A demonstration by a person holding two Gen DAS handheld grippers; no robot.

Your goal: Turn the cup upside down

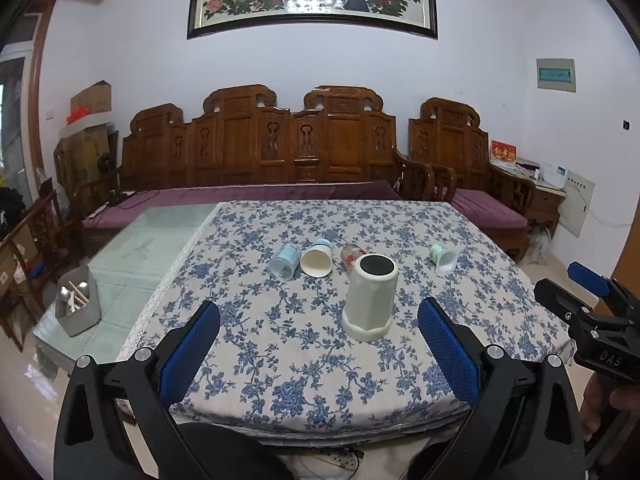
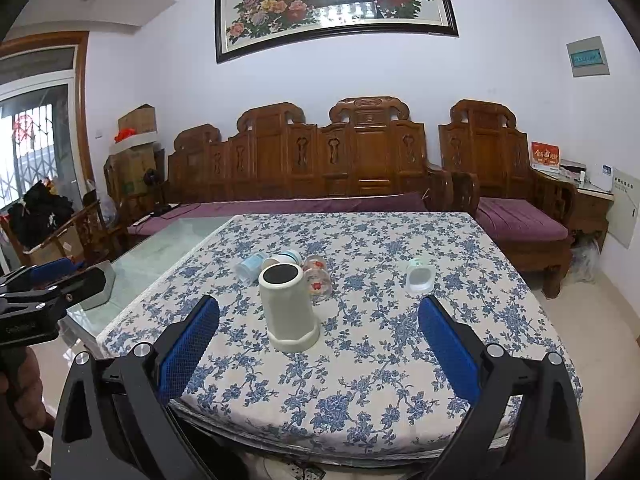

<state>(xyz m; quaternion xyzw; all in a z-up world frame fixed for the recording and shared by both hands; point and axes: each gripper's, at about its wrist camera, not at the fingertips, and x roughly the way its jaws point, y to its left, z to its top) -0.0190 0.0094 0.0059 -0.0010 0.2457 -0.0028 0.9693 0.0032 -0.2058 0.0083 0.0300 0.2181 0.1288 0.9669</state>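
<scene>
A tall cream cup (image 1: 370, 300) stands upside down on the floral tablecloth (image 1: 280, 360), its dark base facing up and its wide rim on the cloth. It also shows in the right wrist view (image 2: 289, 308). My left gripper (image 1: 320, 344) is open and empty, held back near the table's front edge, with the cup ahead between its blue pads (image 1: 192, 352). My right gripper (image 2: 320, 344) is open and empty too, the cup ahead and left of centre. The right gripper also shows at the right edge of the left wrist view (image 1: 592, 308).
Behind the cream cup several small cups lie on their sides: a clear blue one (image 1: 285, 261), a white paper one (image 1: 318, 258), a glass with red print (image 2: 318, 278) and a green-based one (image 1: 443, 258). A metal utensil holder (image 1: 78, 306) stands on the bare glass at the left.
</scene>
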